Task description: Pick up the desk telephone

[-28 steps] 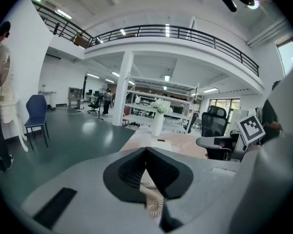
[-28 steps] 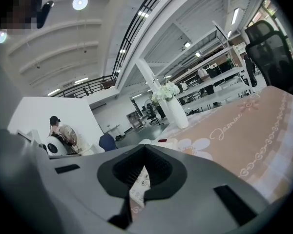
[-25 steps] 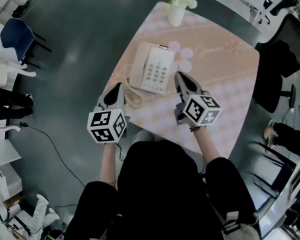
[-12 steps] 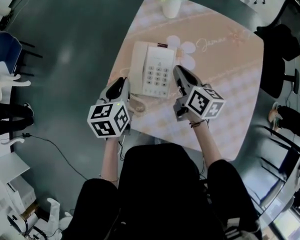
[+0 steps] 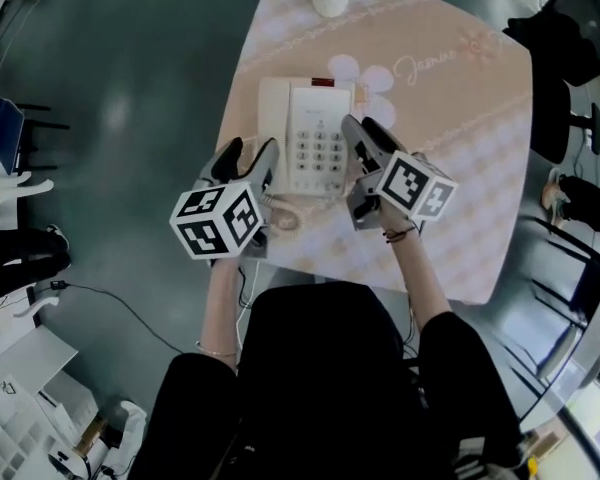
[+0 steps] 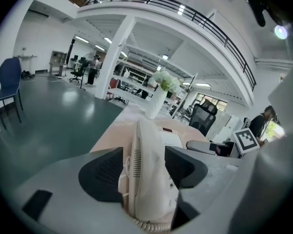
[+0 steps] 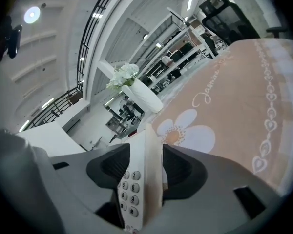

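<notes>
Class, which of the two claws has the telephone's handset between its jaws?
The left claw: the handset stands between its jaws, while the right claw straddles the keypad edge. Both claws' jaws have just been opening, neither gripping yet.

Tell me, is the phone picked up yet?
Not yet. Done: the left gripper and right gripper straddle the two sides of the telephone, jaws just opened, not squeezing. In hand: lining up the grip. Left: squeeze and lift; the telephone lies on the table.
</notes>
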